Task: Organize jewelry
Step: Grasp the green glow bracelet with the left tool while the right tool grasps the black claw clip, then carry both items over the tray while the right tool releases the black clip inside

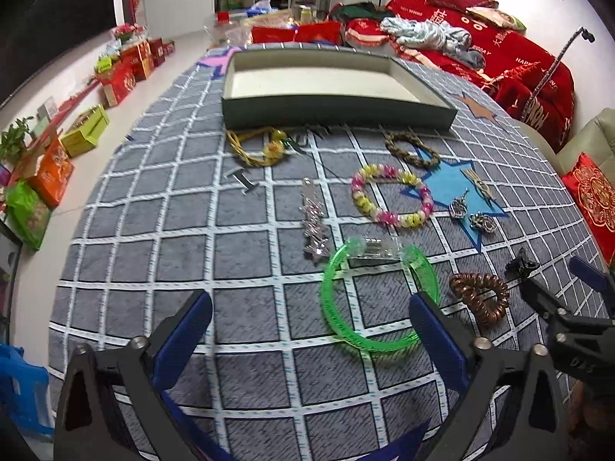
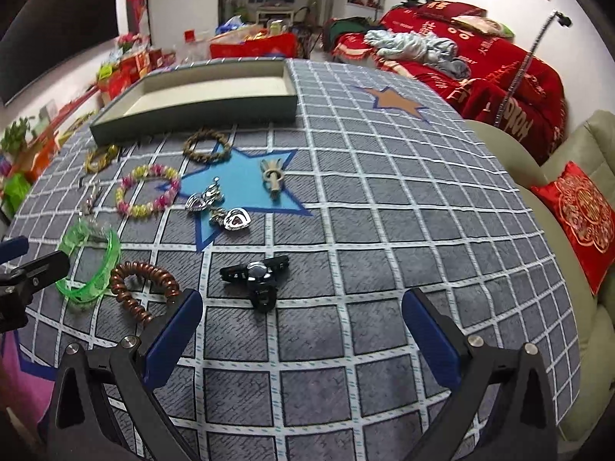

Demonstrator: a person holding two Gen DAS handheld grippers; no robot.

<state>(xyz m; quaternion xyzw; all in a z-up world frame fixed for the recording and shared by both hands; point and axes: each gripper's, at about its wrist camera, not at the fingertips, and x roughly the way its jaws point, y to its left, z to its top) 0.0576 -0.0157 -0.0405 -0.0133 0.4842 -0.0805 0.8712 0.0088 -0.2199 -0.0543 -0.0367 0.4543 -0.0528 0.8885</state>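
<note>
1. Hovering low over the checked cloth [image 1: 238, 253], your left gripper [image 1: 307, 326] is spread wide, nothing between its blue pads [image 1: 188, 330].
2. Your right gripper [image 2: 301, 326] is likewise released, jaws wide apart, holding nothing.
3. The box [image 1: 334, 111] sits open at the far side of the table; nothing visible inside it.
4. Green bangle [image 1: 378, 299] lies just ahead of your left gripper, its near edge close to the right pad; a clear clip [image 1: 369, 247] rests at its far rim.
5. Copper coil tie [image 1: 480, 294] sits just right of the bangle, near your right gripper's left finger.
6. Black watch [image 2: 257, 272] lies straight ahead of your right gripper, between the finger lines and apart from both.
7. Pink-and-yellow bead bracelet [image 1: 392, 196] is further out, touching the edge of the blue star [image 2: 246, 188].
8. On the star: two silver heart pendants [image 2: 226, 211] and a tan tassel piece [image 2: 273, 178].
9. Braided brown bracelet [image 1: 413, 150] lies near the box, overlapping the star's far point.
10. Yellow cord bracelet [image 1: 255, 148] lies just before the box's left end.
11. A crystal clip [image 1: 313, 223] lies left of the bead bracelet.
</note>
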